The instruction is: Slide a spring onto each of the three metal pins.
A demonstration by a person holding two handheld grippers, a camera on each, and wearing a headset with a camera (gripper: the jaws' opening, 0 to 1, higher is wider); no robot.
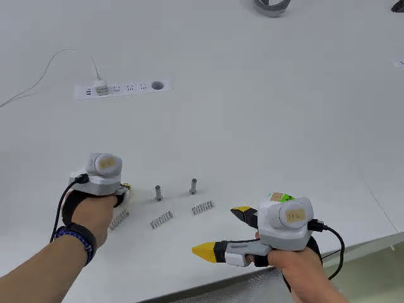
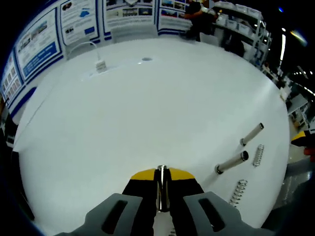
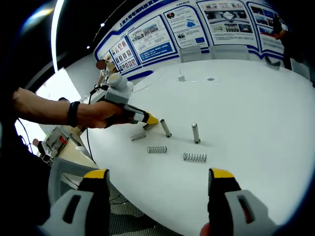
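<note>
Two metal pins stand upright on the white table, one (image 1: 158,192) left of the other (image 1: 193,185). My left gripper (image 1: 126,188) points down at the table just left of them, shut on a third metal pin (image 2: 161,191) that stands between its yellow tips. Three springs lie in front: one (image 1: 118,218) under the left hand, one (image 1: 161,219) in the middle, one (image 1: 202,207) on the right. My right gripper (image 1: 223,230) hovers near the front edge, open and holding nothing; from it I see the pins (image 3: 196,132) and springs (image 3: 195,157) ahead.
A white power strip (image 1: 120,88) with a plug and cable lies at the back left. A roll of tape (image 1: 273,6) sits at the far edge. The table's front edge (image 1: 353,246) runs just behind my right hand.
</note>
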